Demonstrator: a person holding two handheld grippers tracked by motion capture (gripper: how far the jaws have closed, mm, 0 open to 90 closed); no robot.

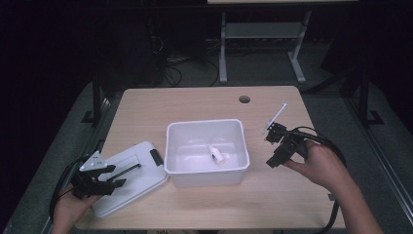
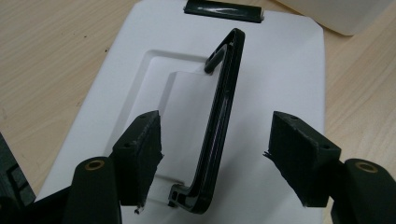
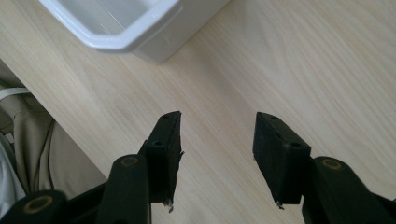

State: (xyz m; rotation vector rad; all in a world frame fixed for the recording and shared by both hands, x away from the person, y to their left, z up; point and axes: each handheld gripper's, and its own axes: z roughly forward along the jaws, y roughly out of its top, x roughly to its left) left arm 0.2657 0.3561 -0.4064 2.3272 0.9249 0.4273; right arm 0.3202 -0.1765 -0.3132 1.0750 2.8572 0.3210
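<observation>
Straddling the lid's black handle (image 2: 219,121) with my left gripper (image 2: 215,154) spread for lifting; right gripper (image 3: 217,154) spread, empty beside the bin (image 1: 207,168).

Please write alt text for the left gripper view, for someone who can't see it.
The left gripper hangs over a white lid lying on a wooden table, its two black jaws open on either side of the lid's raised black handle without touching it. A black latch sits at the lid's far edge.
</observation>
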